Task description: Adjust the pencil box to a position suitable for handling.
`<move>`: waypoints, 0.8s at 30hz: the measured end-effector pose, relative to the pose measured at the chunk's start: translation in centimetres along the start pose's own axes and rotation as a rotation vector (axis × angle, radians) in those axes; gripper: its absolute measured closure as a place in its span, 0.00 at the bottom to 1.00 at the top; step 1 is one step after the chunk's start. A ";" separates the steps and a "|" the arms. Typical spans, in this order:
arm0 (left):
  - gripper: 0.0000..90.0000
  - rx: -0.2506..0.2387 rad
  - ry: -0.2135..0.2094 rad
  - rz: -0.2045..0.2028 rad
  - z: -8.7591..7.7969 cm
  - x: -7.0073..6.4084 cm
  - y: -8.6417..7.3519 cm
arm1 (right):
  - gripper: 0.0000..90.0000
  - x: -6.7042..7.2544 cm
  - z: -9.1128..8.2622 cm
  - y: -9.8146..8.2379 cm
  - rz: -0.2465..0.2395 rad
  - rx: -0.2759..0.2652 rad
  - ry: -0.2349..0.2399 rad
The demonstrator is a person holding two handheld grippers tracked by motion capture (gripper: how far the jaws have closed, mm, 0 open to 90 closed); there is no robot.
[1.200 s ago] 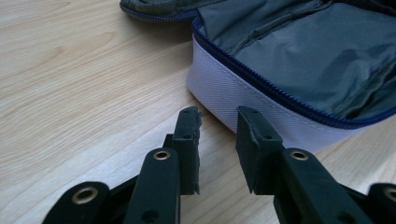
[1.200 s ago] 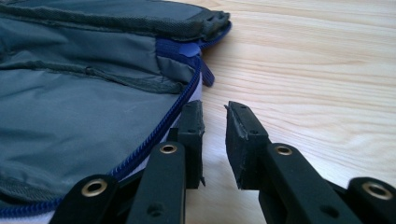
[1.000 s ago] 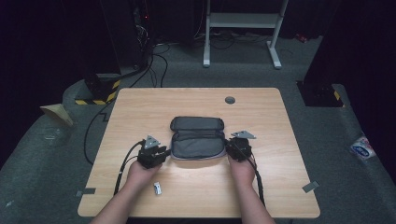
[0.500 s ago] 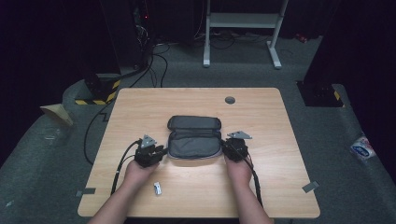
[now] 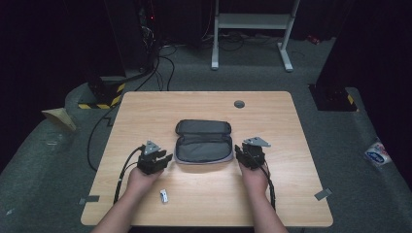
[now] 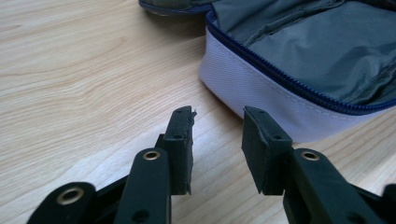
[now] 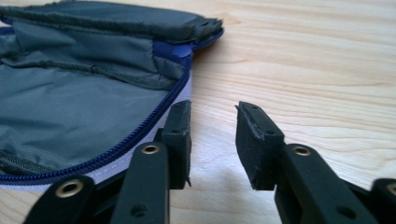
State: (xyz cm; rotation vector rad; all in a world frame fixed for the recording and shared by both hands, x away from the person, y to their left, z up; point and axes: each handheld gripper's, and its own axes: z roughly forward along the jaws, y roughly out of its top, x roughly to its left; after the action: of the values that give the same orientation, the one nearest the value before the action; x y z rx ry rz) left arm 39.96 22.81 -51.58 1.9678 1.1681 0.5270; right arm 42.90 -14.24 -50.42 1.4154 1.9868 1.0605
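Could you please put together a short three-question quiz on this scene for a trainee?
1. True or false: the pouch lies unzipped with its lid folded back.
2. Which claw has a jaw right beside the pouch's zipper edge? A) left claw B) right claw
3. Fill in: the small white object lies on the table nearest the person's ____ hand.

Key
1. True: the grey lining shows in both gripper views.
2. B: in the right gripper view one jaw sits against the zipper; the left claw's jaws frame bare wood just short of the pouch's white side.
3. Left.
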 end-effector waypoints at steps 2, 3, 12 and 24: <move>0.66 0.008 0.005 0.017 -0.3 0.1 -0.3 | 0.71 -0.3 -0.8 -0.4 -0.006 -0.026 0.003; 0.65 0.008 0.005 0.017 -0.3 0.1 -0.3 | 0.71 -0.3 -0.8 -0.4 -0.006 -0.026 0.003; 0.60 0.034 0.038 0.059 -1.4 0.0 -1.2 | 0.63 -1.8 -3.0 -2.2 -0.041 -0.044 0.013; 0.58 0.045 0.096 0.127 -4.6 0.8 -3.5 | 0.57 -3.6 -6.4 -5.1 -0.122 -0.004 -0.002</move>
State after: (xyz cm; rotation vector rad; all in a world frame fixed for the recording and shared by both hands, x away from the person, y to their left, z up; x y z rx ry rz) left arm 35.38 26.33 -51.53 2.0851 1.1274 0.6726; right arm 36.52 -20.46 -50.96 1.2741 2.0402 1.0085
